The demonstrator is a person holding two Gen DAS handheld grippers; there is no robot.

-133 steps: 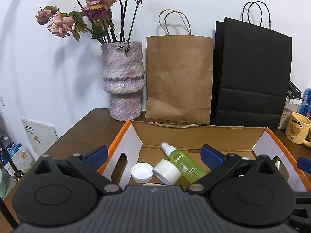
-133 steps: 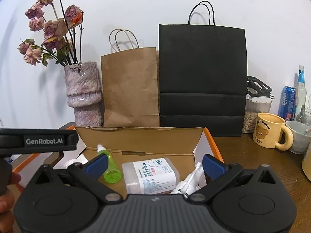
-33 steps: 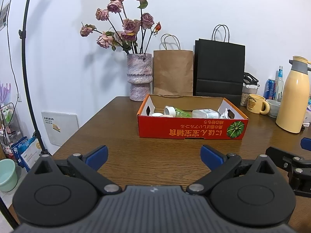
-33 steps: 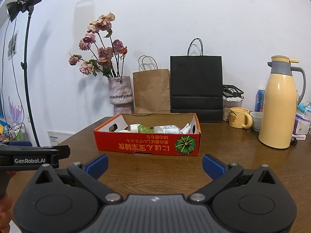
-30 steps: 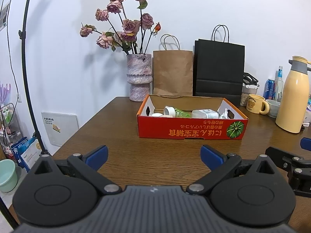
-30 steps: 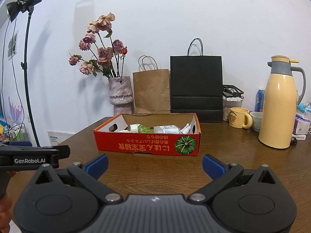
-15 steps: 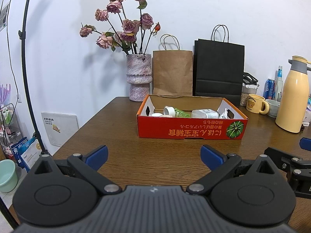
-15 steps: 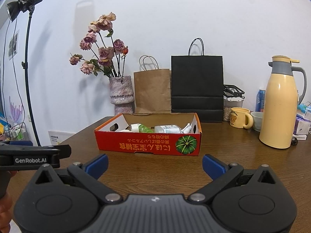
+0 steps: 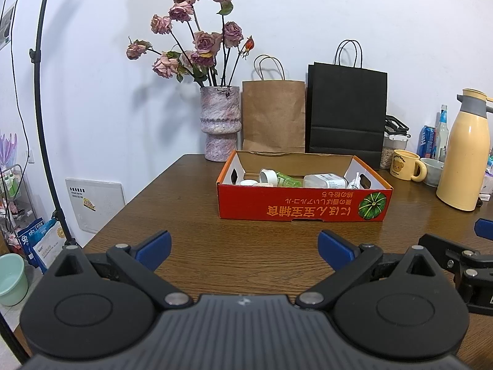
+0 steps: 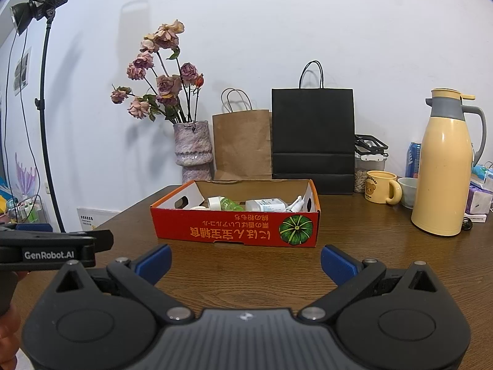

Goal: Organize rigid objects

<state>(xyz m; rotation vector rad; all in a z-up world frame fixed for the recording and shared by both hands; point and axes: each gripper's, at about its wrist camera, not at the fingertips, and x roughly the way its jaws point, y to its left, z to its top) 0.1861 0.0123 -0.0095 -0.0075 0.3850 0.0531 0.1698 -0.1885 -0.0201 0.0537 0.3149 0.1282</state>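
A red cardboard box point(image 9: 303, 206) point(image 10: 234, 229) with a pumpkin print stands on the brown wooden table point(image 9: 215, 246). Inside lie a green bottle with a white cap point(image 9: 279, 178) point(image 10: 226, 204), a clear rectangular container point(image 9: 325, 180) point(image 10: 266, 205), a small white spray bottle point(image 10: 295, 204) and a white lid point(image 9: 248, 182). My left gripper point(image 9: 243, 246) is open and holds nothing, low over the table well in front of the box. My right gripper point(image 10: 245, 262) is likewise open and holds nothing, also back from the box.
Behind the box stand a vase of dried roses point(image 9: 220, 123), a brown paper bag point(image 9: 272, 114) and a black paper bag point(image 9: 346, 114). A yellow thermos point(image 10: 443, 166), a bear mug point(image 10: 380, 186), a bowl and cans sit at the right. A light stand point(image 10: 46, 92) is left.
Over about four seconds both grippers drew back from right above the box to the table's near side. In the last second nothing has visibly moved.
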